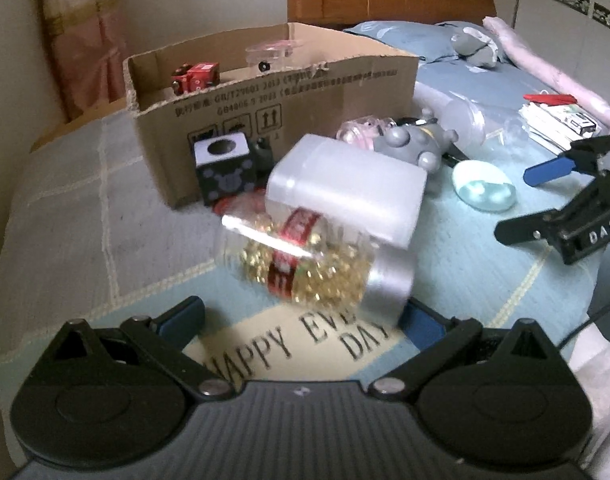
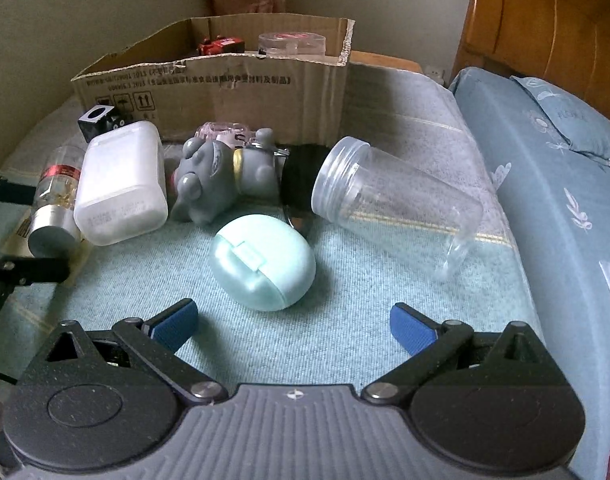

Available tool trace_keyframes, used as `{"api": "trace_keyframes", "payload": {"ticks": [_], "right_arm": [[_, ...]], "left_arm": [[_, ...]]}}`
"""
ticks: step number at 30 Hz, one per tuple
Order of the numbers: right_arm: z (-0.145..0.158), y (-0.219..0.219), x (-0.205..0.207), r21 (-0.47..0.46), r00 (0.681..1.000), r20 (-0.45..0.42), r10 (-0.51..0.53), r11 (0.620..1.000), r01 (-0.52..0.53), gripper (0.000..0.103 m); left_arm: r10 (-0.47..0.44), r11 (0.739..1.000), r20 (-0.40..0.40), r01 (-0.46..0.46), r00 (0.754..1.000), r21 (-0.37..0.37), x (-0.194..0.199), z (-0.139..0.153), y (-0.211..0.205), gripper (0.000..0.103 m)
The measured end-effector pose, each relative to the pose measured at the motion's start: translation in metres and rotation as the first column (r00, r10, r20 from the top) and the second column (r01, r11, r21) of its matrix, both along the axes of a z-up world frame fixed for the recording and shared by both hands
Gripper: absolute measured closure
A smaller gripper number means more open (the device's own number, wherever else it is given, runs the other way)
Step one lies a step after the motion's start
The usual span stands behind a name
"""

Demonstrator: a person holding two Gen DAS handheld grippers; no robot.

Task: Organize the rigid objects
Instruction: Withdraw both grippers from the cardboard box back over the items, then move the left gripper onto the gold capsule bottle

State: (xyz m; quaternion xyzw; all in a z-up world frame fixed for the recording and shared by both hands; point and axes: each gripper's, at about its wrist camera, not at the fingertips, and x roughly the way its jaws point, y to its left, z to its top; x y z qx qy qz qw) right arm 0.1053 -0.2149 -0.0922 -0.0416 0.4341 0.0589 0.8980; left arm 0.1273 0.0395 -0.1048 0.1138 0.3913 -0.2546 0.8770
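Currently I have both claws spread wide, nothing held. Left claw sits just behind the gold-filled clear bottle, which lies on the bed w/ its silver cap beside my right-hand pad; long axis runs roughly crosswise to the claw. Right claw faces the mint case, near, dead ahead. Cardboard box is beyond both. Judgement: left is nearer the bottle; blur limits certainty.
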Motion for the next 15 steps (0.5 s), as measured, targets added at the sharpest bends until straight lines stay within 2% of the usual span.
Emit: {"api": "trace_keyframes", "payload": {"ticks": [5, 11, 15], "right_arm": [[-0.001, 0.0, -0.001, 0.003, 1.0, 0.013, -0.003, 1.0, 0.003, 0.0], [0.0, -0.001, -0.002, 0.003, 1.0, 0.021, -0.01, 1.0, 0.01, 0.0], [0.0, -0.001, -0.002, 0.002, 1.0, 0.02, -0.01, 1.0, 0.01, 0.0]], "left_arm": [[-0.042, 0.999, 0.032, 0.041, 0.999, 0.026, 0.01, 0.001, -0.009, 0.0], [-0.037, 0.998, 0.055, 0.034, 0.998, 0.058, 0.01, 0.004, -0.016, 0.002], [0.002, 1.0, 0.041, -0.004, 0.999, 0.03, 0.005, 0.008, -0.012, 0.006]]}}
